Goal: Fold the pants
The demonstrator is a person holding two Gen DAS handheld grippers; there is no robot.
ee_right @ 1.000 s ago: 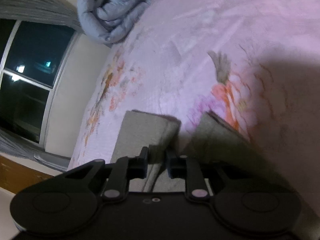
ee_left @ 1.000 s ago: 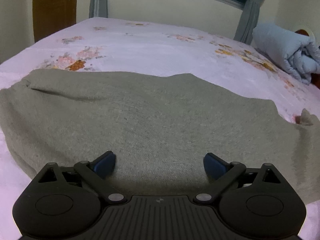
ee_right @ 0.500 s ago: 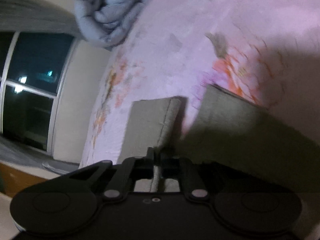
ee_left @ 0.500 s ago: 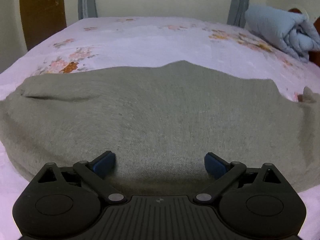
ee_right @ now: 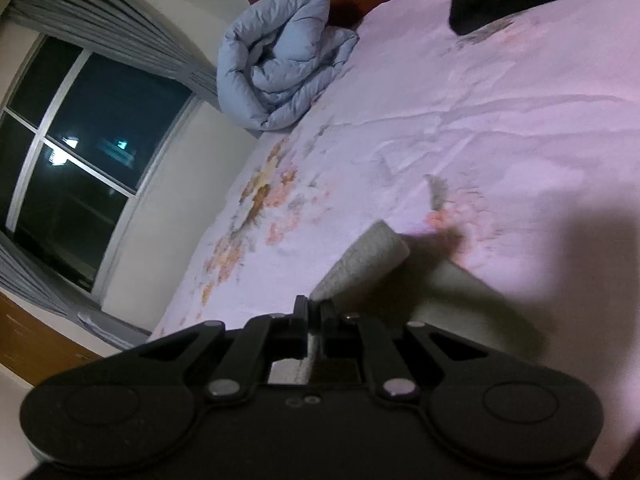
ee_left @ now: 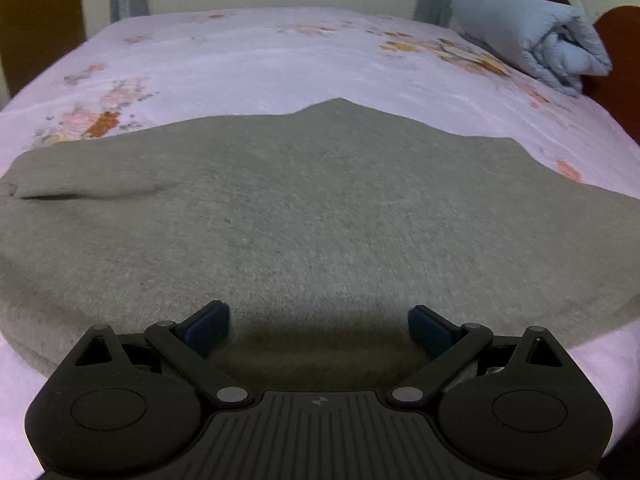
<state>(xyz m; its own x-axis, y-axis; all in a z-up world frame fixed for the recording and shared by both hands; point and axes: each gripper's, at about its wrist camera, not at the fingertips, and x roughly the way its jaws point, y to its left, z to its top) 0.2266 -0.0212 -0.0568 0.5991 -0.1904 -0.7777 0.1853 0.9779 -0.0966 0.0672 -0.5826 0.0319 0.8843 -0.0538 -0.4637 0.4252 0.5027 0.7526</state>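
Bed (ee_left: 280,52): lying under a floral pink sheet.
Pants (ee_left: 304,216): grey, spreading flat across the near side of the bed.
Left gripper (ee_left: 319,330): hovering over the pants, jaws standing wide, gripping nothing.
Right gripper (ee_right: 314,314): pinching a pant-leg edge, lifting it.

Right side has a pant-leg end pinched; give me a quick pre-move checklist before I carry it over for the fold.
1. Right gripper shut on the pant leg: ok.
2. Both fabric layers caught: cannot tell.
3. Left gripper open above the pants, gripping nothing: ok.
4. Pants body lying flat: not ok, a crease near one edge.
5. Bedsheet beyond the pants free; rolled duvet far off: ok.
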